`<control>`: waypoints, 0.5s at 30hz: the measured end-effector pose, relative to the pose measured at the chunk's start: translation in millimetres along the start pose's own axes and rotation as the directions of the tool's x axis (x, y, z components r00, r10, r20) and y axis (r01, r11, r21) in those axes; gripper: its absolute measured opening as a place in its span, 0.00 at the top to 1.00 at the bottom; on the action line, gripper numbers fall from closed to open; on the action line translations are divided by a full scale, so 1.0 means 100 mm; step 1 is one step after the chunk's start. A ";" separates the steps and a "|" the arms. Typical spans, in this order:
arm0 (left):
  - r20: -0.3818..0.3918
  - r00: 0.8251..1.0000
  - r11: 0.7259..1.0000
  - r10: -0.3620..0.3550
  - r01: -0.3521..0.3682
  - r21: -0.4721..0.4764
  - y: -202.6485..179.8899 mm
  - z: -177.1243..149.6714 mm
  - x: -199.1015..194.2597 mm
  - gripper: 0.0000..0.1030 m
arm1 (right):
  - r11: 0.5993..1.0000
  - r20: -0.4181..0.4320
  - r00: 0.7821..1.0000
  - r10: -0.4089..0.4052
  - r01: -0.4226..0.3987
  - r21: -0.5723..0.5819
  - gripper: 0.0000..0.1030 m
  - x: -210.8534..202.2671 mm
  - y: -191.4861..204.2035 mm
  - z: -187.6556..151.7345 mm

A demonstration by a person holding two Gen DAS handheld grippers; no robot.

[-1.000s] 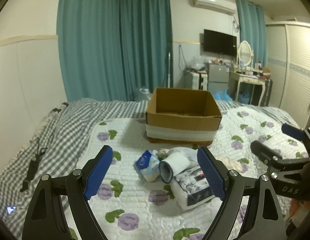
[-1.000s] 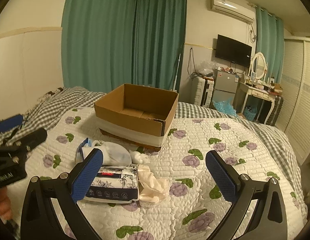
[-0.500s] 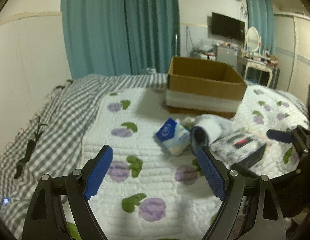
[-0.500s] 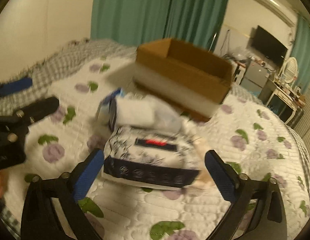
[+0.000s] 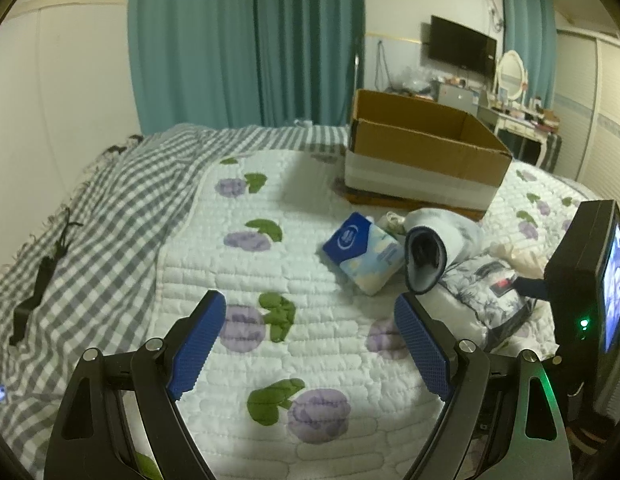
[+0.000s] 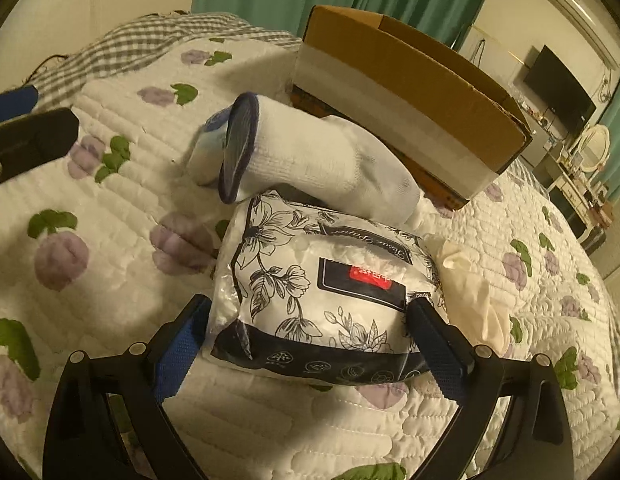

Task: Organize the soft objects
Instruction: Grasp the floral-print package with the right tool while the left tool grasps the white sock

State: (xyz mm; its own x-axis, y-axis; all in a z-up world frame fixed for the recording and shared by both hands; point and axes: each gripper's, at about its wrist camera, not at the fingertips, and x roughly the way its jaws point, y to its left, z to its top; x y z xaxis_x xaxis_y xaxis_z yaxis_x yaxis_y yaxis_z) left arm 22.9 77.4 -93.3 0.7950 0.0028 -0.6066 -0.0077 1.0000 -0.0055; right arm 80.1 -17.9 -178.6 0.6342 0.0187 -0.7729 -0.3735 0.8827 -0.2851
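Observation:
A floral black-and-white tissue pack [image 6: 326, 300] lies on the quilted bed. My right gripper [image 6: 310, 344] is open, with its fingers on either side of the pack's near end. A white sock with a dark cuff [image 6: 310, 160] rests across the pack's far end. A cream cloth [image 6: 474, 300] lies to the pack's right. A blue tissue packet [image 5: 362, 252] lies left of the sock [image 5: 438, 248]. An open cardboard box [image 5: 422, 152] stands behind them. My left gripper [image 5: 310, 344] is open and empty over bare quilt, left of the pile.
The bed has a white quilt with purple flowers [image 5: 269, 280] over a grey checked blanket [image 5: 109, 208]. A black cable [image 5: 37, 280] lies on the blanket at the left. Teal curtains, a TV and a dressing table stand behind the bed.
My right gripper has moved forward and down, and its open fingers now straddle the floral tissue pack. My left gripper has swung left and lower, away from the pile.

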 end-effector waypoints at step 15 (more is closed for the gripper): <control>0.022 1.000 0.999 0.016 -0.017 0.047 -0.13 0.12 -0.10 0.15 | 0.982 0.236 0.968 0.081 -0.118 0.149 0.40 -0.91 -0.47 0.00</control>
State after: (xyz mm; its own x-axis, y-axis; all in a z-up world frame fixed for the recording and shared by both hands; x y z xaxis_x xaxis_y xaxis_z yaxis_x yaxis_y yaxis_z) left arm 22.2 64.2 -77.8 0.8082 0.0186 -0.5887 0.0076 0.9991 0.0421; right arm 40.4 -61.3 -94.8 0.7436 0.2005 -0.6378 -0.3412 0.9342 -0.1042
